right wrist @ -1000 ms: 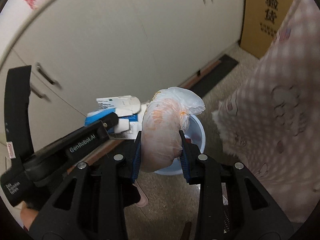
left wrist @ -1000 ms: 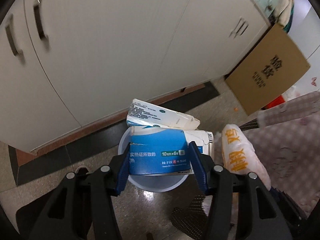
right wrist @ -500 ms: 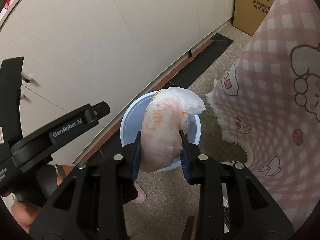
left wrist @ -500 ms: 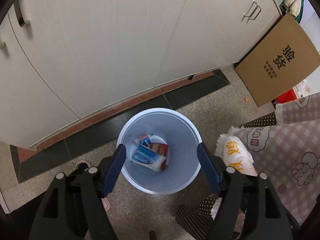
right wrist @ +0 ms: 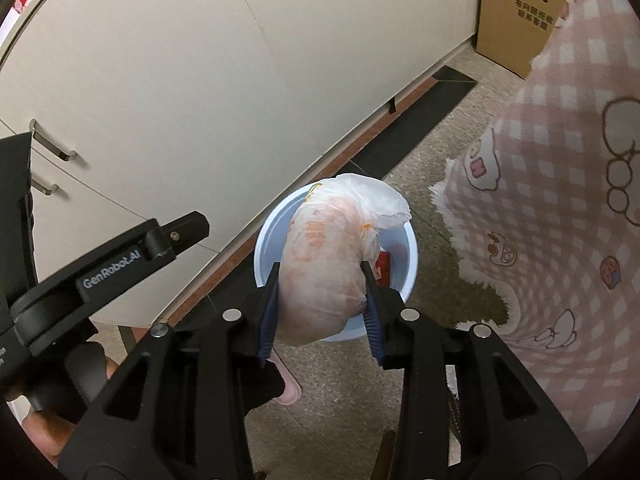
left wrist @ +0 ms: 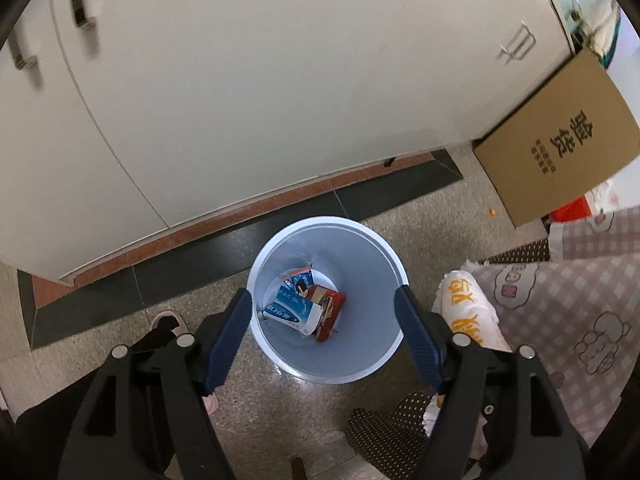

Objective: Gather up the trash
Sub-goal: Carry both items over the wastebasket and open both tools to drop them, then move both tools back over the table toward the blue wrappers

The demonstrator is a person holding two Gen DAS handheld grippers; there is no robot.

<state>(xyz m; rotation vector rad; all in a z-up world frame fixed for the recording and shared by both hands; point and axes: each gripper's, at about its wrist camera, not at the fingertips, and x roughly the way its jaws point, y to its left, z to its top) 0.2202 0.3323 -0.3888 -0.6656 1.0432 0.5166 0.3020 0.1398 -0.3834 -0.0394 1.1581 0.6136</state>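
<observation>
1. Your left gripper [left wrist: 323,304] hangs over the pale blue round plastic waste bin [left wrist: 276,344] with its jaws spread wide and nothing between them; they have just been opening.
2. The blue and white cardboard medicine box [left wrist: 291,309] lies at the bottom of the bin, tilted against a red packet [left wrist: 329,312].
3. Your right gripper [right wrist: 320,280] is clamped on a crumpled white plastic bag with orange print [right wrist: 328,264]; both blue pads press its sides, though the jaws have just been easing apart.
4. The bag hangs over the bin's near rim, above the opening and not yet inside.
5. The bin stands on the speckled stone floor [left wrist: 280,420], close to the cream cupboard doors [left wrist: 248,80].
6. A pink checked cloth with cartoon prints [right wrist: 560,200] hangs just right of the bin, and a brown cardboard box [left wrist: 560,140] leans further back.
</observation>
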